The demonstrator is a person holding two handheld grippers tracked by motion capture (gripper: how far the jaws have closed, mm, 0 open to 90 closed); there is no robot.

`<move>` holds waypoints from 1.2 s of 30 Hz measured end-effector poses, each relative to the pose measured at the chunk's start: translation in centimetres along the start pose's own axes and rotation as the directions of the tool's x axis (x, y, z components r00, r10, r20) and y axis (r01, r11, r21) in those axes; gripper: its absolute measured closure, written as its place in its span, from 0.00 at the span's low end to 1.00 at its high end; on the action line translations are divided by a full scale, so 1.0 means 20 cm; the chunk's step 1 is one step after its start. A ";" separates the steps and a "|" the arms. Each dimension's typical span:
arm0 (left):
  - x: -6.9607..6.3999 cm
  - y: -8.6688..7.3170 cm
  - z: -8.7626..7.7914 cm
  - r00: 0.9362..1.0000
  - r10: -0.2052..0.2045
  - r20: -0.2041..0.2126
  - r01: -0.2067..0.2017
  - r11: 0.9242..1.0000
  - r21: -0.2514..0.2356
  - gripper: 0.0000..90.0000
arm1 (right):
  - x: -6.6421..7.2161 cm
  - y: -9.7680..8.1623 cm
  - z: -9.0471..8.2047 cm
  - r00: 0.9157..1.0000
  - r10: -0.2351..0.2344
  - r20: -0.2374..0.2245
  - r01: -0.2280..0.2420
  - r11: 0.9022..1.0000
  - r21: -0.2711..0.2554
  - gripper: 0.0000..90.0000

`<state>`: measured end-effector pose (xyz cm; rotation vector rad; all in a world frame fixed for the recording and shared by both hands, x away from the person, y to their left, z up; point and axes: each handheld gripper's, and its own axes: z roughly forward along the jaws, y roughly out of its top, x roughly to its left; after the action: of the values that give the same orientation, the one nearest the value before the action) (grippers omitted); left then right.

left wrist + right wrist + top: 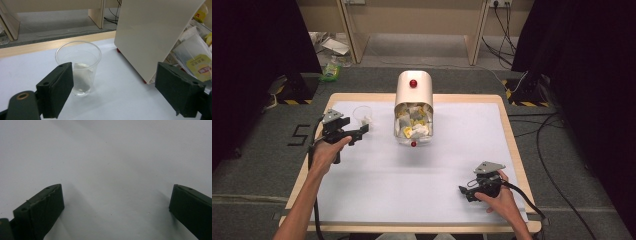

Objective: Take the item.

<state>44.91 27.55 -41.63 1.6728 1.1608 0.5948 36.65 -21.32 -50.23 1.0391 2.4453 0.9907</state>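
Right now my left gripper (pixel 113 92) hangs spread wide just short of the cup (pixel 78 67) (clear, something pale inside), which stands beside the cream bin (pixel 413 107) of packets. My right gripper (pixel 116 211), also spread, rests well apart on bare table (pixel 112 157).

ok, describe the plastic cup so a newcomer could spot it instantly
Find the cream dispenser box at the back middle of the white table. The cup stands upright to its left, just ahead of the left gripper. It is the clear, see-through item, unlike the opaque box.
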 end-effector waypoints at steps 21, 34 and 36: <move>-0.06 -0.14 -0.06 1.000 0.004 0.019 -0.004 1.000 0.008 0.16 | 0.00 0.00 0.00 1.000 0.000 0.000 0.000 1.000 0.000 0.00; -0.14 -0.28 -0.07 0.999 0.032 0.032 -0.033 0.999 0.040 0.17 | 0.00 0.00 0.00 1.000 0.000 0.000 0.000 1.000 0.000 0.00; -0.15 -0.30 -0.07 0.999 0.034 0.036 -0.036 0.999 0.041 0.16 | 0.00 0.00 0.00 1.000 -0.001 0.000 0.001 1.000 -0.001 0.00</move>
<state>39.98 25.84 -46.11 1.7352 1.1276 0.5646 36.65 -21.32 -50.23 1.0376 2.4449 0.9908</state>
